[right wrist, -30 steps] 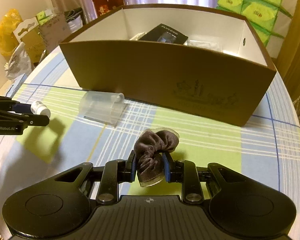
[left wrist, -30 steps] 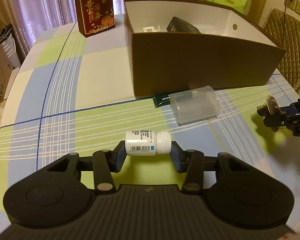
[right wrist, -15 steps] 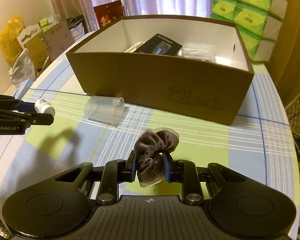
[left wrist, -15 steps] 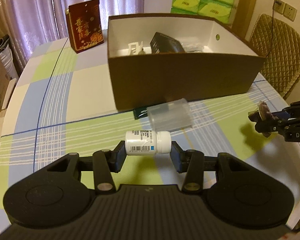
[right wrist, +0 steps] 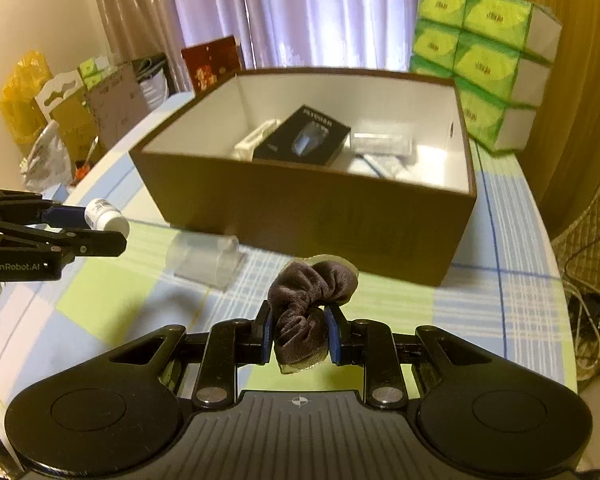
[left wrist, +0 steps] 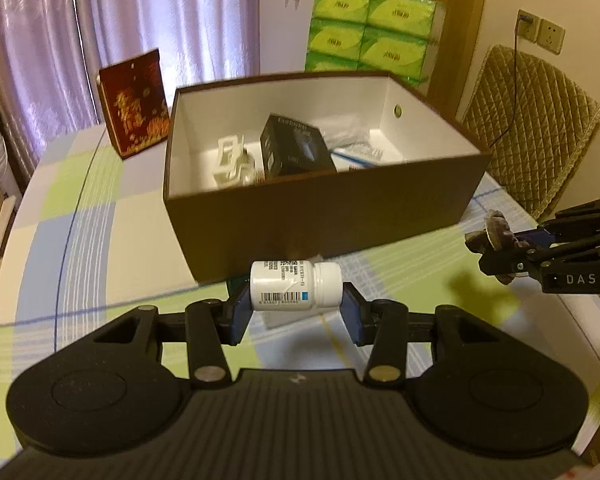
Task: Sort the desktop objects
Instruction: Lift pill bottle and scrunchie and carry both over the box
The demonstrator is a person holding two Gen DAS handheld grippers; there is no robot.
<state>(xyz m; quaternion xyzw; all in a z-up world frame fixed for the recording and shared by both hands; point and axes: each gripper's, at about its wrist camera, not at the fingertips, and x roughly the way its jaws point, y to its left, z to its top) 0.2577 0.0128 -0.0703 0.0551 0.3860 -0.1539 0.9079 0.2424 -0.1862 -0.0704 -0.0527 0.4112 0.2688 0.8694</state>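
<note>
My left gripper [left wrist: 296, 312] is shut on a white pill bottle [left wrist: 295, 286], held sideways in the air in front of the brown box [left wrist: 324, 224]. In the right wrist view the same bottle [right wrist: 106, 216] shows at the left. My right gripper [right wrist: 300, 332] is shut on a brown velvet scrunchie [right wrist: 306, 300], also lifted above the table; from the left wrist view the scrunchie [left wrist: 494, 232] hangs at the right. The open box [right wrist: 300, 216] holds a black carton [right wrist: 304, 138], a white plastic piece [left wrist: 232, 158] and a clear packet [right wrist: 380, 144].
A clear plastic container [right wrist: 204, 258] lies on the checked tablecloth [right wrist: 500, 280] before the box. A red gift box [left wrist: 134, 102] stands at the back left. Green tissue packs [right wrist: 484, 60] are stacked behind the box. A quilted chair [left wrist: 528, 128] stands at the right.
Both grippers have risen with their loads, so the views look down into the box. The bottle and the scrunchie stay clamped. The clear container is now mostly hidden behind the bottle in the left view.
</note>
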